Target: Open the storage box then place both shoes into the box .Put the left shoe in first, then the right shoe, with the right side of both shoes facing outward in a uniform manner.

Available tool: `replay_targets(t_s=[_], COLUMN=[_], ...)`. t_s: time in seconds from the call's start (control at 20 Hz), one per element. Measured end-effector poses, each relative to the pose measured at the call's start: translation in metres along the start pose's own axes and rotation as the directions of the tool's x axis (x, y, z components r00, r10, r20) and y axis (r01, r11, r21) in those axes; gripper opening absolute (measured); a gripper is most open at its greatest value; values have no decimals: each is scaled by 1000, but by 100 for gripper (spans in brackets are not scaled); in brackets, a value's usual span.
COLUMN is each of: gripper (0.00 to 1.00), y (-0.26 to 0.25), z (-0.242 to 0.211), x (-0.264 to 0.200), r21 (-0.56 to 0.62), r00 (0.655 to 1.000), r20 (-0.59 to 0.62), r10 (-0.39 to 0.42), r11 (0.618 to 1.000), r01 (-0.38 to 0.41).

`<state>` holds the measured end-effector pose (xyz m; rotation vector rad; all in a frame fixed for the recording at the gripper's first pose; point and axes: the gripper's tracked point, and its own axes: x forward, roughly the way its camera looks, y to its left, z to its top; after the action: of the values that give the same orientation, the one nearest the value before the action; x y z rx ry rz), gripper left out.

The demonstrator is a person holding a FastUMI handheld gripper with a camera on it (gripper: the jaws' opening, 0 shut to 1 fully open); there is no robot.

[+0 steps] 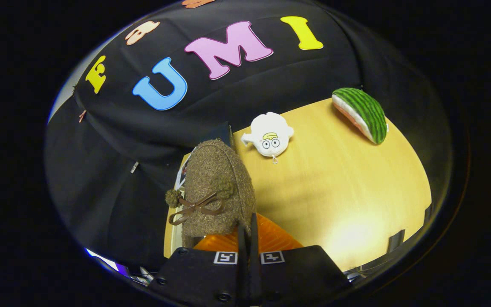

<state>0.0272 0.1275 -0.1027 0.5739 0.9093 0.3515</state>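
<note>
My gripper pinching fuzzy brown shoe with bow, fingers nearly together, lifting it above smooth wooden table.

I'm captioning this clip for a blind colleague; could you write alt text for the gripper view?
The gripper, fingers closed together, holds a fuzzy brown shoe with a brown bow lifted above a wooden table, its orange inside showing just by the fingers. Beyond it on the table lie a white plush toy and a plush watermelon slice, before a black cloth wall.
</note>
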Motion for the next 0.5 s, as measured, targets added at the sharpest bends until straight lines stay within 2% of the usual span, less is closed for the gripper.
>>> replay_targets(t_s=[0.25,0.5], gripper=[5,5], y=[48,64], z=[-26,-55], x=[22,51], r21=[69,60], r00=[998,996], r20=[-40,-89], r10=[37,-1], r11=[997,998], r01=[-35,7])
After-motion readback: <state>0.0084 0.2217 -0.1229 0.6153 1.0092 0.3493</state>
